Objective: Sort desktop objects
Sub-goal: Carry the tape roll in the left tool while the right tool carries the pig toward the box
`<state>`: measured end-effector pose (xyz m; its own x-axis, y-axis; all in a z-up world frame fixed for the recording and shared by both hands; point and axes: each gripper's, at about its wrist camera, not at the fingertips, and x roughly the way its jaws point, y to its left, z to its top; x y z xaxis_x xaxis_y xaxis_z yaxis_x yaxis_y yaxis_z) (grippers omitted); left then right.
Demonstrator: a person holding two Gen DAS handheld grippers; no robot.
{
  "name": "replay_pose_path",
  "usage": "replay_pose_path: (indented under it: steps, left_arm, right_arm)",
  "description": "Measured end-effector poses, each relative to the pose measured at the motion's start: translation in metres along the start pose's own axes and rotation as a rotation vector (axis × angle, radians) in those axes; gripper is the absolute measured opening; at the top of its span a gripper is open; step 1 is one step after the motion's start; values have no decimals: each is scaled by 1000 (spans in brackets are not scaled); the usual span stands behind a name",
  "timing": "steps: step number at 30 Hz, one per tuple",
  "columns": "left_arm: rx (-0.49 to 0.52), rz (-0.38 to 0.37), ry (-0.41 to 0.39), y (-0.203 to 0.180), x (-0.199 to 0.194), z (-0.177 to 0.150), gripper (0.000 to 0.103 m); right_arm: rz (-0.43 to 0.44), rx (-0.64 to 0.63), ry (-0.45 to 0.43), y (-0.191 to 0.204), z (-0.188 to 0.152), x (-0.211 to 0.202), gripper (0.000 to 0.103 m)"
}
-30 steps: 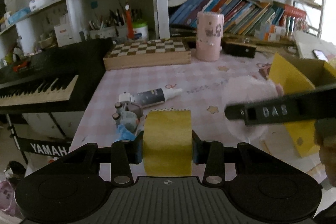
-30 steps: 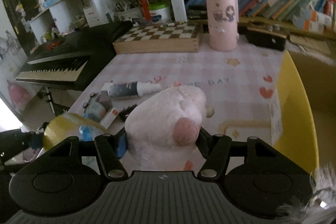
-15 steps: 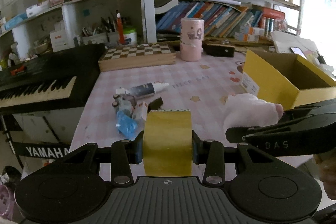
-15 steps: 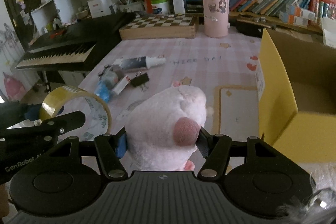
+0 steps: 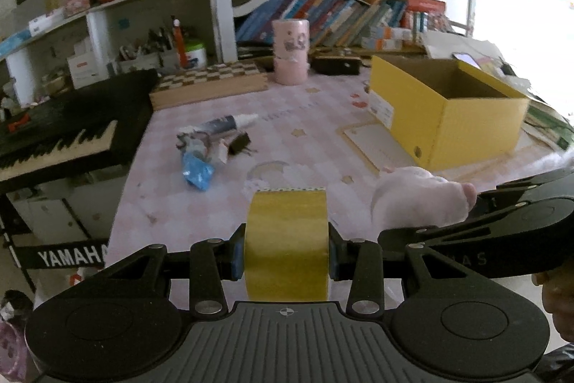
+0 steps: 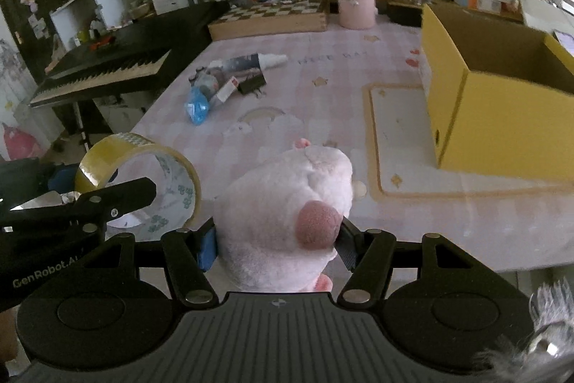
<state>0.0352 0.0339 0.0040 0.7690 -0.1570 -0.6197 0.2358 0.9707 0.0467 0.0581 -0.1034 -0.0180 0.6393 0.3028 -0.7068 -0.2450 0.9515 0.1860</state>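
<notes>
My left gripper (image 5: 286,255) is shut on a yellow tape roll (image 5: 286,241), held edge-on above the table's near edge; the roll also shows in the right wrist view (image 6: 138,182). My right gripper (image 6: 278,244) is shut on a pink plush toy (image 6: 283,214), which shows to the right of the tape in the left wrist view (image 5: 416,201). An open yellow box (image 5: 448,110) stands on the pink table at the right (image 6: 495,92). A small pile lies mid-table: a tube (image 5: 224,124), a blue packet (image 5: 196,169), a black binder clip (image 6: 252,84).
A pink cylinder (image 5: 290,51) and a chessboard box (image 5: 208,85) stand at the back by bookshelves. A black Yamaha keyboard (image 5: 61,128) borders the table's left side. A flat card (image 6: 398,135) lies in front of the box.
Both grippers pulled back and up from the table with the tape and the plush still held; the pile and the yellow box now look farther away.
</notes>
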Motion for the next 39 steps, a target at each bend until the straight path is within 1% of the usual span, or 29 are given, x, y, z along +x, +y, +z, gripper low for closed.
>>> replay_pose_path:
  steps: [6,14,18,22,30,39]
  left_arm:
    - [55,-69,19,-18,-7,-12,40]
    - [131,-180,21,-45,-8,-15,40]
    - [186,-243,12,-61,-7,-14,40]
    - [222,-289,-8,-73,-7,-11,40]
    - [257,-346,-20,-89,-4,-8,40]
    - [278,-369,-24,-104,2,-1,40]
  right_arm:
    - [-42,62,6,-5,-30,-19,61]
    - [-125,153,-3,-21,-57,-46,61]
    - [-184,209,-21,-32,-68,-60,61]
    - [-232,250,-38,-41,-74,-72,61]
    - [-295,288,-56,-51,-81,-87,61]
    - [-320,312,-61,-66,-81,-93,61]
